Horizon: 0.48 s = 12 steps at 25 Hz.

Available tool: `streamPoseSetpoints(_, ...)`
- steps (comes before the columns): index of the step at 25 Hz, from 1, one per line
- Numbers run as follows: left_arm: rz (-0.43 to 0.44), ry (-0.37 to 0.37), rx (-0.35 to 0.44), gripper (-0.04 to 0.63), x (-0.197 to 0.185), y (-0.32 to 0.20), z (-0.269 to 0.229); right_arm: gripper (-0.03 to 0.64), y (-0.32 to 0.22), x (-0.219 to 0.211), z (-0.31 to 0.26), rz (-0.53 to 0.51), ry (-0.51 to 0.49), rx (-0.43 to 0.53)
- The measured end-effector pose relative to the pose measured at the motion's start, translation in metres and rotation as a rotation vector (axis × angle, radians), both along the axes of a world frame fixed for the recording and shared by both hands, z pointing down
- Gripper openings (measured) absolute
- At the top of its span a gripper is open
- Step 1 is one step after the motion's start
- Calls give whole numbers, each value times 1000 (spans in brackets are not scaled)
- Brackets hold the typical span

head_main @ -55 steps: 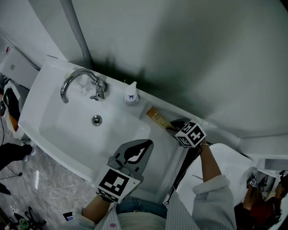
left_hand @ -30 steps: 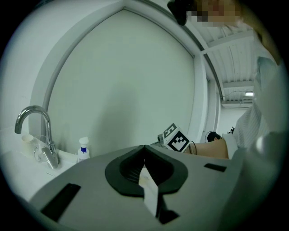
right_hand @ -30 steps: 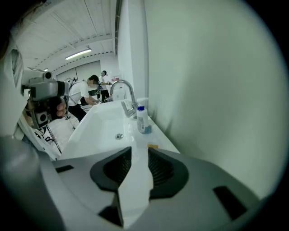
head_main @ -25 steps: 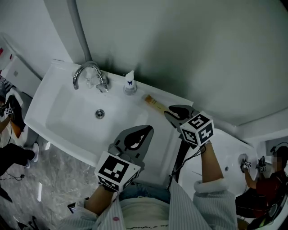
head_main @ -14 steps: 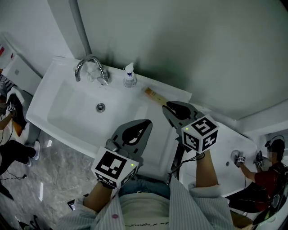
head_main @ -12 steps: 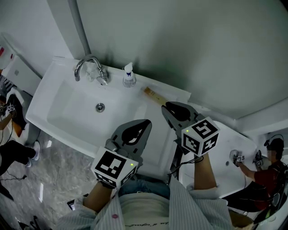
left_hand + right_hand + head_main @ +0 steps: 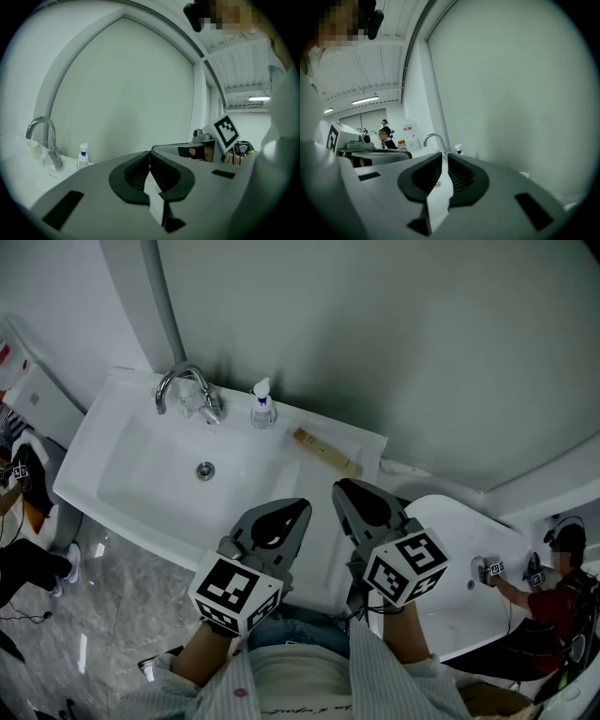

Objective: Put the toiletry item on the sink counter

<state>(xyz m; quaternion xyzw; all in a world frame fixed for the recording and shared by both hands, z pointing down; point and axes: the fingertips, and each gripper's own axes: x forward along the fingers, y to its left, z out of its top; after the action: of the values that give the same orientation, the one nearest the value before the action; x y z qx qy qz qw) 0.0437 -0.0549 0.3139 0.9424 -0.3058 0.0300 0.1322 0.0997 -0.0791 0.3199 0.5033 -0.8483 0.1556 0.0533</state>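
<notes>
Lying on the sink surface (image 7: pixel 367 441), far right of the spray bottle (image 7: pixel 263 406): toiletry item (image 7: pixel 326 450), released. Right gripper (image 7: pixel 343 489) nearer, apart from it, fingers closing on nothing. Left gripper (image 7: pixel 298 507) fingers together, empty.

Reading no word, brand or number anywhere. Showing only black-and-white square code patterns, without letters, on the left-hand grey marker cube (image 7: pixel 232 594) and the right-hand grey marker cube (image 7: pixel 406 568). Carrying a blue label, too small for reading, on the small white plastic spray bottle (image 7: pixel 263 409). Failing to make out any print on the long tan cardboard box (image 7: pixel 325 450) lying on the white sink tabletop (image 7: pixel 349 435). Hanging far off in the right gripper view, a red-topped white wall sign (image 7: pixel 408 127), its lettering blurring away.
</notes>
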Motion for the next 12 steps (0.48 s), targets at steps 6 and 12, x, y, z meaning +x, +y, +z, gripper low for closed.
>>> streamPoseSetpoints(6, 7, 15, 15, 17, 2, 4, -5, 32, 17, 2, -9, 50, -10, 33)
streamPoseSetpoints(12, 14, 30, 56, 17, 4, 9, -19, 12, 28, 0, -24, 69, -11, 86)
